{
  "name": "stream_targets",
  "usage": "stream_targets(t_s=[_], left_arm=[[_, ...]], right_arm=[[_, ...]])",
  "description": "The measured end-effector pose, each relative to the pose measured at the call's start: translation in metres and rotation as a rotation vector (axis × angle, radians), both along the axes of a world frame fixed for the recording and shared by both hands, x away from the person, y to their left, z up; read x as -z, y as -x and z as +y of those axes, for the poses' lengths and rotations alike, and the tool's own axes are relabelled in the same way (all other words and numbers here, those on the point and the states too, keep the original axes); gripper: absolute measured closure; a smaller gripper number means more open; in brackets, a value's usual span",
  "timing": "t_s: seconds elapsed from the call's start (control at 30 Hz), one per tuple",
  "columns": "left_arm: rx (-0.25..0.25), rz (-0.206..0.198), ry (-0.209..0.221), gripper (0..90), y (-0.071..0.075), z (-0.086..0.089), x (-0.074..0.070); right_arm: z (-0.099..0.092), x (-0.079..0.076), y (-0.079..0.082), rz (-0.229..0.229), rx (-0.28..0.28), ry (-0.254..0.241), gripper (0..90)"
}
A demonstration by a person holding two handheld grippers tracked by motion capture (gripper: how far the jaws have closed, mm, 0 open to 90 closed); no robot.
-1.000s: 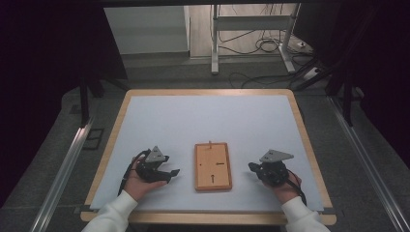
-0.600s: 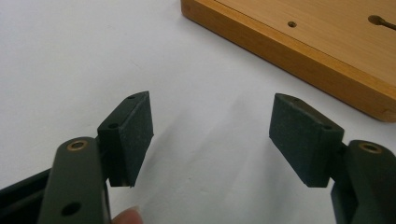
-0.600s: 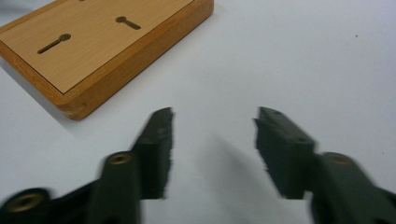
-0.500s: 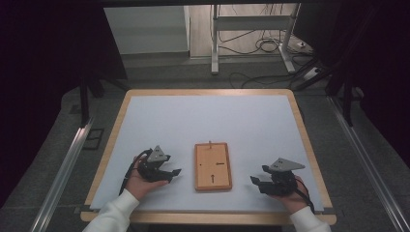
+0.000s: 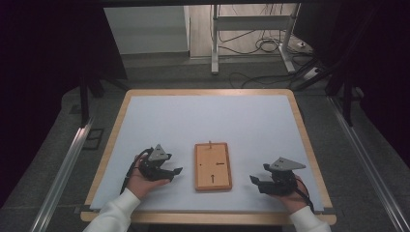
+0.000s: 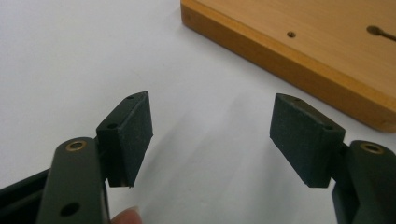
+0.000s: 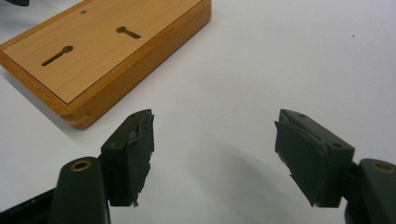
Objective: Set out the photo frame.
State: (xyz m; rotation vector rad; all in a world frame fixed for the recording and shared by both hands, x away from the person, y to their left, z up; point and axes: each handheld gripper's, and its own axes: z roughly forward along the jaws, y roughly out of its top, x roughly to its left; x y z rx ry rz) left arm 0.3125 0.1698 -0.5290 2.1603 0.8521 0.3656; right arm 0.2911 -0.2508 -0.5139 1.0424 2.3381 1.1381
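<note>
We hold the right gripper (image 5: 257, 182) low over the pale table mat (image 5: 217, 121), jaws just opened wide, nothing between its black pads (image 7: 135, 154). The left gripper (image 5: 175, 173) is likewise spread and empty. Between them lies the flat rectangular wooden board (image 5: 212, 166) with keyhole slots, touched by neither gripper.

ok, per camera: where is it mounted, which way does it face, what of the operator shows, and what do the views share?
High view: fixed above the person's side, looking forward and down on the table; both forearms, the left claw and the right claw show.
Left gripper view: rides the left claw, facing the wooden board over open jaws.
Right gripper view: rides the right claw, jaws just opened, nothing between, facing the board.
Shared: all three see the board, from opposite sides in the gripper views.
</note>
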Motion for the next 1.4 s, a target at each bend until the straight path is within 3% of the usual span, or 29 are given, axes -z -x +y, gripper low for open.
stream_targets(t_s=[0.23,0.47,0.7,1.1,1.4], left_arm=[[0.035,-0.026,0.007,29.4,-0.004,-0.012,-0.007],[0.057,0.009,0.020,29.3,-0.012,-0.020,-0.007],[0.063,0.013,0.036,30.7,-0.020,-0.029,-0.017],[0.100,0.019,0.051,31.1,-0.043,-0.061,-0.024],[0.120,0.005,0.031,33.4,-0.058,-0.081,-0.025]], right_arm=[[-0.001,-0.001,0.001,-0.012,-0.004,0.003,27.4],[0.001,-0.001,0.003,-0.015,-0.006,0.011,26.6],[0.003,0.000,0.004,-0.016,-0.017,0.020,26.4],[0.002,-0.001,0.004,-0.018,-0.015,0.022,26.4],[0.002,-0.001,0.004,-0.018,-0.015,0.024,26.3]])
